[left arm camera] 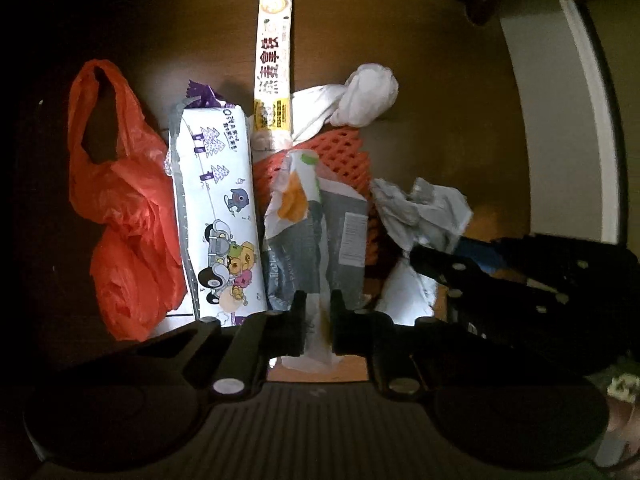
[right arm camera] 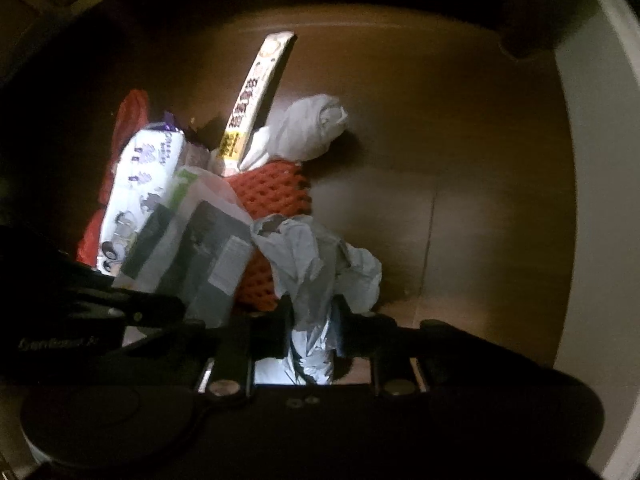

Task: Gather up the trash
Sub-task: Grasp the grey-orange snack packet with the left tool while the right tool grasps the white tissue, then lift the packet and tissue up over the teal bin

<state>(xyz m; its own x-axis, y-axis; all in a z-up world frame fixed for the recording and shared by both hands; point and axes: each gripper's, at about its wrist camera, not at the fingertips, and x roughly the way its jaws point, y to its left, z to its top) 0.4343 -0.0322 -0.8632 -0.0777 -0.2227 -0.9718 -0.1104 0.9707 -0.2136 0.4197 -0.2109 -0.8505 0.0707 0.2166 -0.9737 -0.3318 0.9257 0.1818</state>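
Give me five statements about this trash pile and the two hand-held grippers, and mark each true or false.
1. The left hand-held gripper is shut on the grey-and-white plastic snack wrapper. True.
2. The right hand-held gripper hangs open over bare floor. False: it is shut on the crumpled grey-white paper.
3. The orange-red plastic carrier bag lies to the left of the white cartoon-printed tissue pack in the left wrist view. True.
4. The long white stick sachet is buried under the orange foam fruit net. False: most of it lies uncovered on the brown floor.
5. The knotted white plastic bag is gripped. False: neither gripper touches it.
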